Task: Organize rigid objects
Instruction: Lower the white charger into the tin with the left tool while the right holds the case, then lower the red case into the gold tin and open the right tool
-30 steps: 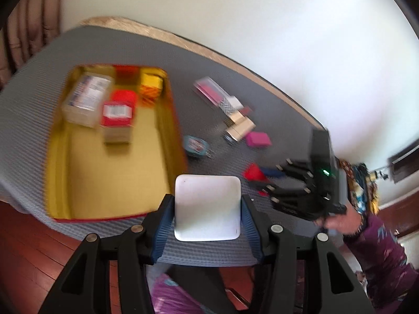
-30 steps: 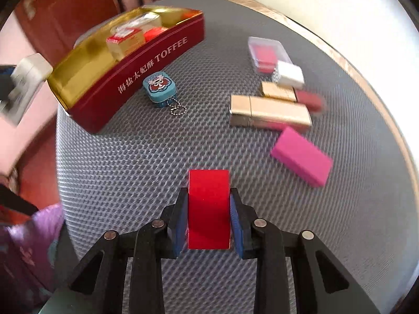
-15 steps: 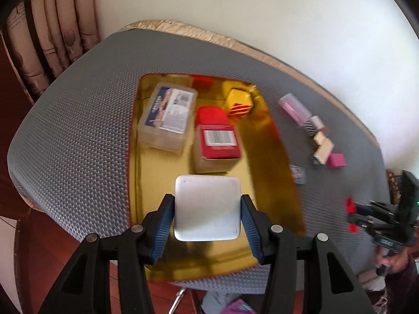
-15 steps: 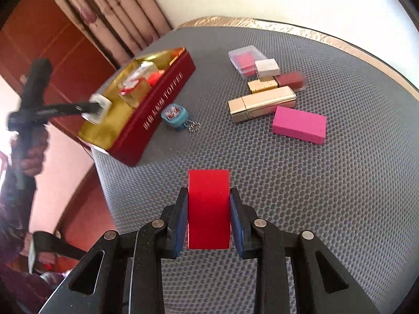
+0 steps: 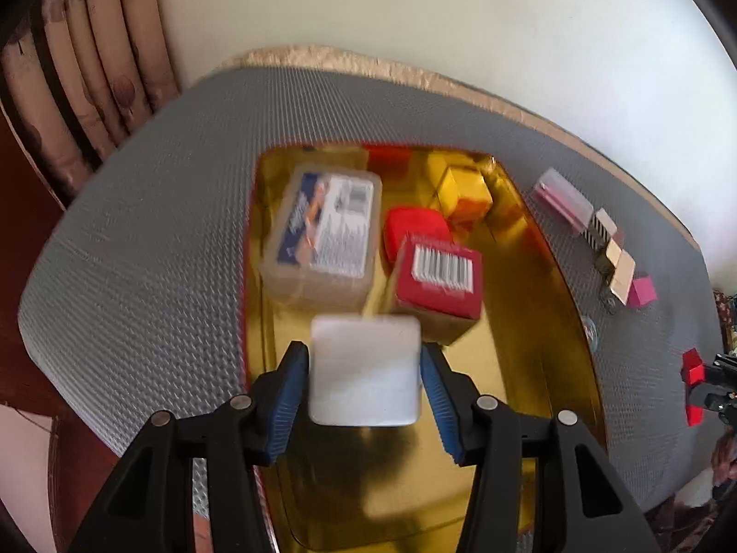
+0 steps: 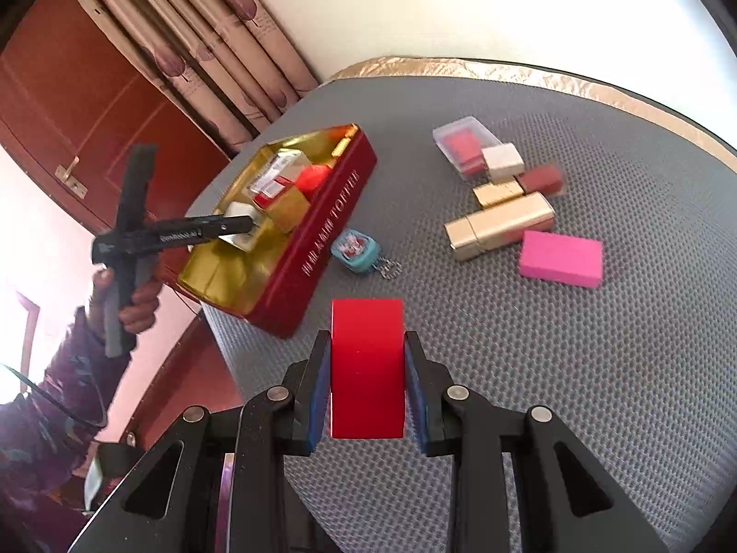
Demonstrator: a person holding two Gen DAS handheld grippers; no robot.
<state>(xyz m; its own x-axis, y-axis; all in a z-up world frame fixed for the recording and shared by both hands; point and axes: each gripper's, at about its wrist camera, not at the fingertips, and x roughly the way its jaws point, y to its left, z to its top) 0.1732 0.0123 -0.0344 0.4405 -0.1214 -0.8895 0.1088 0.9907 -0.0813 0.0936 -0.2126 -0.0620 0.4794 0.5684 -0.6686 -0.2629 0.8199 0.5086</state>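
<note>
Left gripper [image 5: 365,385] clamped on a white square block [image 5: 365,371], blue pads flat against its two sides. I held it over the near half of the gold-lined tin [image 5: 529,368], above the bare gold floor. The right wrist view showed the same block down at about rim level inside the tin; whether it touched the floor, I could not tell.

Already in the tin, toward the far end: a clear plastic box with a printed label [image 5: 324,230], a red box with a barcode [image 5: 440,276] just beside it, a rounded red piece [image 5: 412,226] behind that, and a yellow and orange cube [image 5: 465,193] near the far wall. Left view was blurred, so no finer detail.

Right gripper [image 6: 367,387] pinched a red rectangular block [image 6: 367,368] upright between its pads, above the grey mesh mat [image 6: 599,368], clear of the tin's red outer wall, which read TOFFEE.

Loose on the mat, well apart from the tin: a pink block [image 6: 561,258], a long gold case [image 6: 500,226] touching a shorter gold one, a dark red case [image 6: 543,179], a white cube [image 6: 503,162], and a clear case with red contents [image 6: 465,143]. A small blue keychain charm [image 6: 357,251] lay just beside the tin.

My left hand [image 6: 133,295], in a patterned purple sleeve, gripped the left tool's handle.
</note>
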